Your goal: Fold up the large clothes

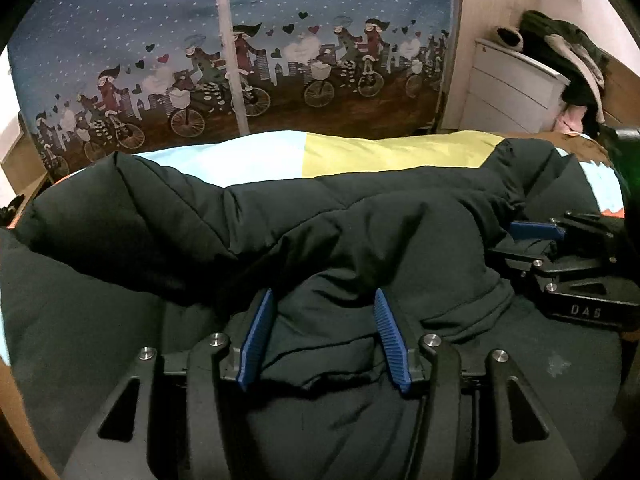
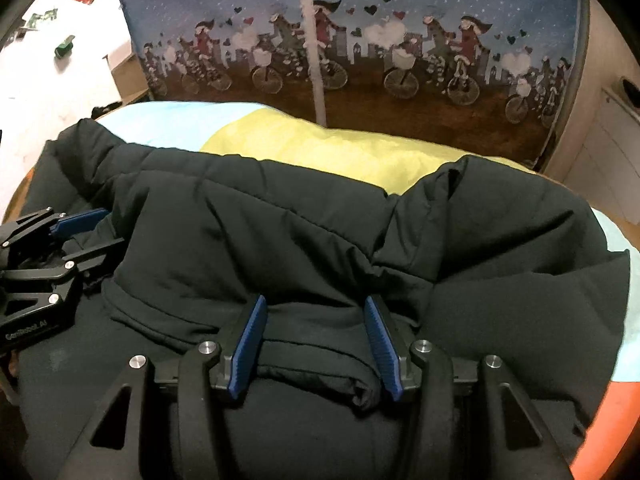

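A black padded jacket (image 1: pixel 320 216) lies heaped across a bed with a blue, yellow and orange cover (image 1: pixel 360 152), filling the middle of both wrist views. The left gripper (image 1: pixel 322 336) sits low at 6 o'clock, its blue pads (image 1: pixel 256 340) spread apart with a ridge of jacket fabric bulging between them but not pinched. The right gripper (image 2: pixel 316 344) stands the same way, released, straddling a folded hem. Each appears in the other's view, at 3 o'clock and at 9 o'clock, side by side on the near edge. The step in hand looks like taking hold of the near edge. Next, both claws would need to clench on the fabric and carry it toward 12 o'clock, the cyclist-print curtain (image 2: pixel 360 48).
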Demonstrator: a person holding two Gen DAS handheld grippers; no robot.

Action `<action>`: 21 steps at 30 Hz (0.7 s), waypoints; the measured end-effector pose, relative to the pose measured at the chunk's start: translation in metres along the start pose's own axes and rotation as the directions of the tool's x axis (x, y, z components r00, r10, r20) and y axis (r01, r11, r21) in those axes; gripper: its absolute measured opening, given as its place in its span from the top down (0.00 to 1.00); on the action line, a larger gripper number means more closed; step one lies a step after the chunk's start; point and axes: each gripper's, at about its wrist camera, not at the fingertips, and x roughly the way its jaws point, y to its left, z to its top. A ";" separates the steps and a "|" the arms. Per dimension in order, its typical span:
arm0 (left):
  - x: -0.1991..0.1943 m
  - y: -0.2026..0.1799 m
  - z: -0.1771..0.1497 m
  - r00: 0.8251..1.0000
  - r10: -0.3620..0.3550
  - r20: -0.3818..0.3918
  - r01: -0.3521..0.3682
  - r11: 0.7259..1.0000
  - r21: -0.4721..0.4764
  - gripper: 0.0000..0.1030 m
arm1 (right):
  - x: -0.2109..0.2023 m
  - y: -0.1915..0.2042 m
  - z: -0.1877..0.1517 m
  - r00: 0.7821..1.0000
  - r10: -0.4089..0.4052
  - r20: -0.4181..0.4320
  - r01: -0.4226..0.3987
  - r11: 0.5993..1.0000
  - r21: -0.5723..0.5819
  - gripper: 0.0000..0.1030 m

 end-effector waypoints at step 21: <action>-0.085 0.013 0.001 0.994 -0.033 0.105 0.054 0.978 -0.202 0.40 | -0.101 -0.027 -0.014 0.985 0.028 0.172 -0.054 0.988 0.146 0.18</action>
